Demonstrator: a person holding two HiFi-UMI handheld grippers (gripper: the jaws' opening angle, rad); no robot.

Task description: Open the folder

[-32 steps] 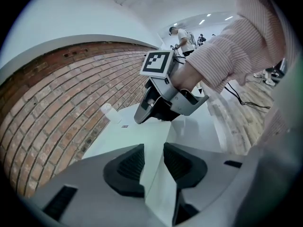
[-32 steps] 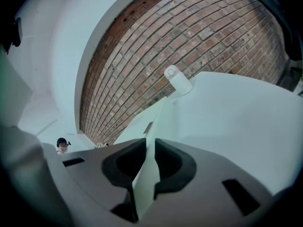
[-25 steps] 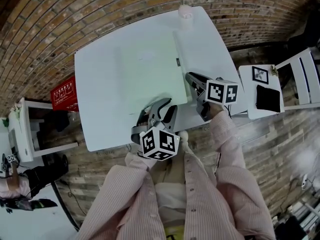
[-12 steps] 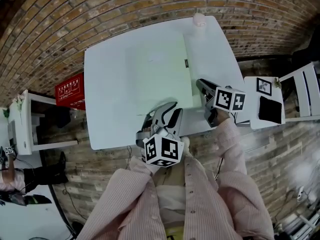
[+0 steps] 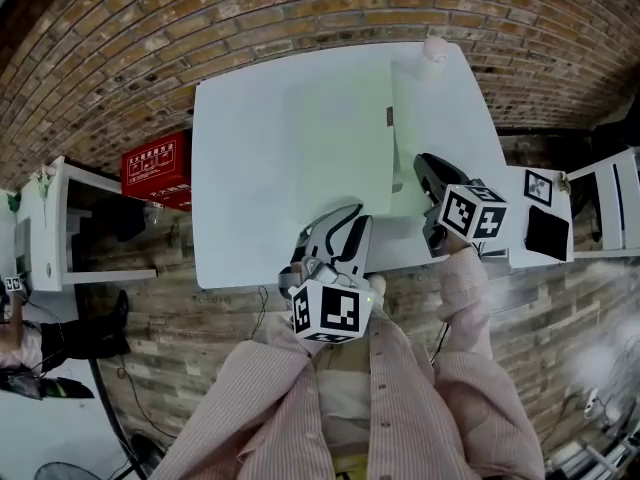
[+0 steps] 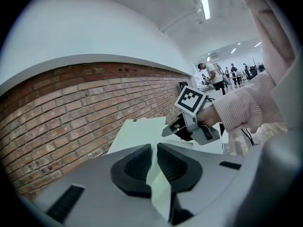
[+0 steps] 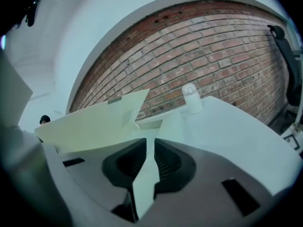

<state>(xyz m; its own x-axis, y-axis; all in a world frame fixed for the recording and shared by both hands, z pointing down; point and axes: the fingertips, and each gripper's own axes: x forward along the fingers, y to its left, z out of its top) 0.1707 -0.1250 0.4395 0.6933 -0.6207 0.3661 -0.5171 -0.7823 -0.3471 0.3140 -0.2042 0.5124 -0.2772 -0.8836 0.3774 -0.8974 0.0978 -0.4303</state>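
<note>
L gripper [image 6: 154, 149]: jaws just been closing, now pinching folder [image 5: 338, 138] sheet.
R gripper [image 7: 148, 148]: jaws pinched on a folder sheet too.
Folder: on white table [image 5: 230, 228], cover tilted up.

— Where is the folder [image 5: 338, 138] lying?
— Mid-tabletop [image 5: 235, 193]. A small container [image 5: 435, 50] is standing behind it, at the far right corner. A crate [image 5: 155, 166] is sitting on the floor [image 5: 110, 78], left.

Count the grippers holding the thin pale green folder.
2. The left gripper, whose jaws have just been closing, pinches the pale green folder at its near edge; the right gripper pinches its right edge.
</note>
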